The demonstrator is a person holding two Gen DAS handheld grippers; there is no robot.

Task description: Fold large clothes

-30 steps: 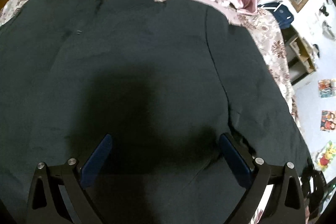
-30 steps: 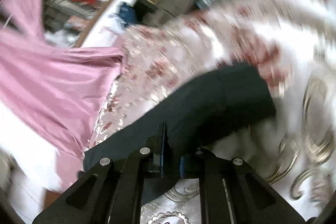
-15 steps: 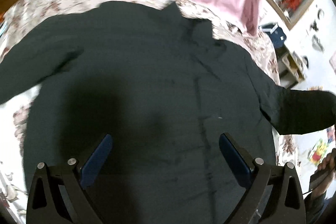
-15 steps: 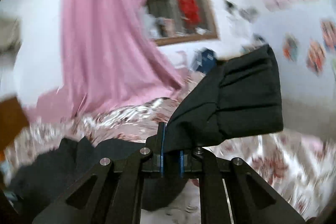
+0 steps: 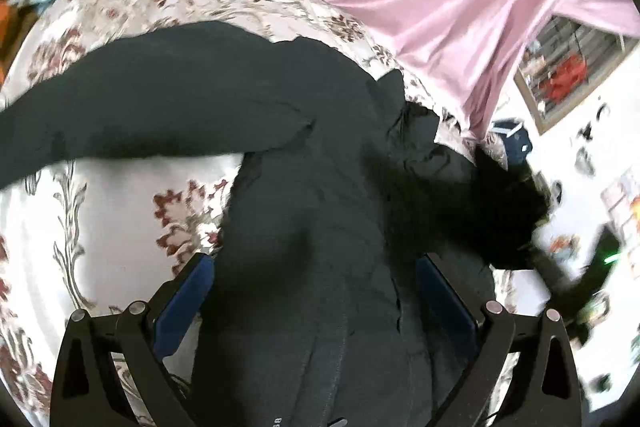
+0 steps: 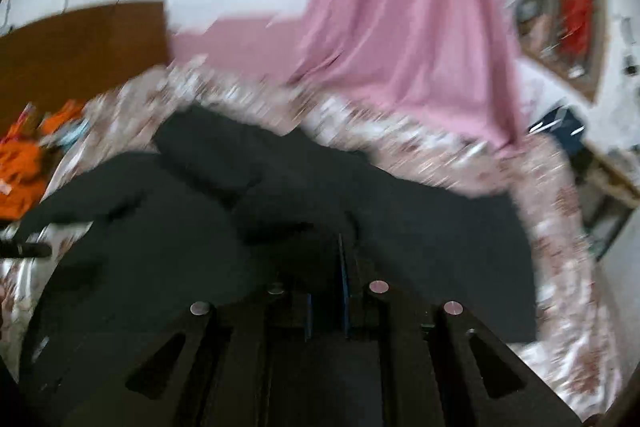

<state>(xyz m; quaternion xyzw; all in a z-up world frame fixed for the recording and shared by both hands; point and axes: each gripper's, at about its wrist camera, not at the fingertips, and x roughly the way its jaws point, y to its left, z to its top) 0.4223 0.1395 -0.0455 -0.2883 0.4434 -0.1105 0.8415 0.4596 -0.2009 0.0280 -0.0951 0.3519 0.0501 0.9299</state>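
Observation:
A large black garment lies spread on a floral bedspread. One sleeve stretches out to the left. My left gripper is open and empty, hovering over the garment's body. My right gripper is shut on the garment's other sleeve and holds it over the garment's body. In the left wrist view that sleeve hangs dark and blurred at the right, with the right gripper behind it.
A pink curtain hangs past the far side of the bed. Orange items lie at the bed's left end by a brown headboard. A window and a blue bag are at the right.
My right gripper has swung the held sleeve from the bed's right side up and over onto the garment's body. My left gripper has pulled back, and more of the bedspread and the left sleeve show.

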